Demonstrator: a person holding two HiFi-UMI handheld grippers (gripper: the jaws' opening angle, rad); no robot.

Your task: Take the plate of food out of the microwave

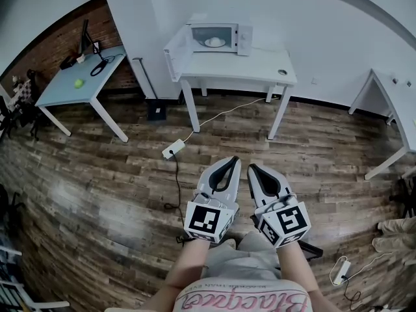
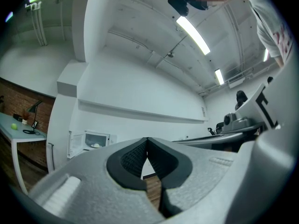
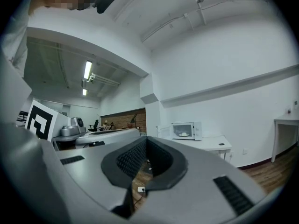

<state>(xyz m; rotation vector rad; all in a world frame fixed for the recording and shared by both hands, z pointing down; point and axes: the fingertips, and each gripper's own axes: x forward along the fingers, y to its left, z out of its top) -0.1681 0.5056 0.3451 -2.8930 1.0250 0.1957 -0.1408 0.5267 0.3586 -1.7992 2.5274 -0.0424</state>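
A white microwave (image 1: 219, 37) stands on a white table (image 1: 250, 67) against the far wall, its door (image 1: 176, 52) swung open to the left. Inside sits a plate of pale food (image 1: 214, 42). The same microwave (image 2: 96, 139) shows small in the left gripper view, and the microwave (image 3: 186, 130) and its plate (image 3: 183, 135) show in the right gripper view. My left gripper (image 1: 233, 163) and right gripper (image 1: 252, 169) are held side by side low in front of me, far from the table. Both are shut with nothing in them.
A light blue table (image 1: 62, 90) with a green ball (image 1: 78, 82) and a lamp stands at the left. A power strip (image 1: 173, 149) and its cable lie on the wood floor between me and the microwave table. Another white table (image 1: 395, 103) is at the right.
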